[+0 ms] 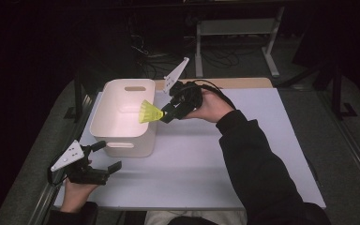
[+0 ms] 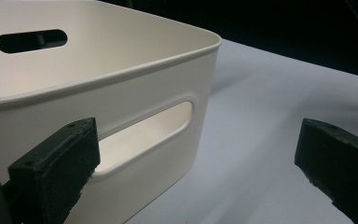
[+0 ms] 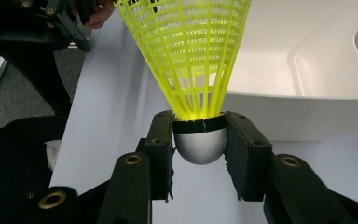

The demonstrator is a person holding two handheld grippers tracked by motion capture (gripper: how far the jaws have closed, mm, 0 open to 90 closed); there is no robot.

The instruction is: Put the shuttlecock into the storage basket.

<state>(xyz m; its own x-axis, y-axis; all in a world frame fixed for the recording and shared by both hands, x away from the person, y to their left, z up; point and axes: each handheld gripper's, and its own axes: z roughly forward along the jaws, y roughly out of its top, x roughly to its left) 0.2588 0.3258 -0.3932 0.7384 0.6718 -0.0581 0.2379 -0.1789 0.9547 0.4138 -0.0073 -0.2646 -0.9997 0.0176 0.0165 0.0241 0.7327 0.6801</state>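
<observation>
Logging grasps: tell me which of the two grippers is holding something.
The right gripper: its jaws clamp the yellow shuttlecock by its cork at the white bin. The left gripper is open, holding nothing.

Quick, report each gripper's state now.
Left gripper: open, holding nothing, beside the white bin.
Right gripper: shut on the yellow shuttlecock.

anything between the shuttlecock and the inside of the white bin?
Nothing visible. The right gripper holds the yellow shuttlecock by its cork, its skirt already over the rim of the white bin. The bin is open-topped with no lid, and the left gripper sits at its near wall.
</observation>
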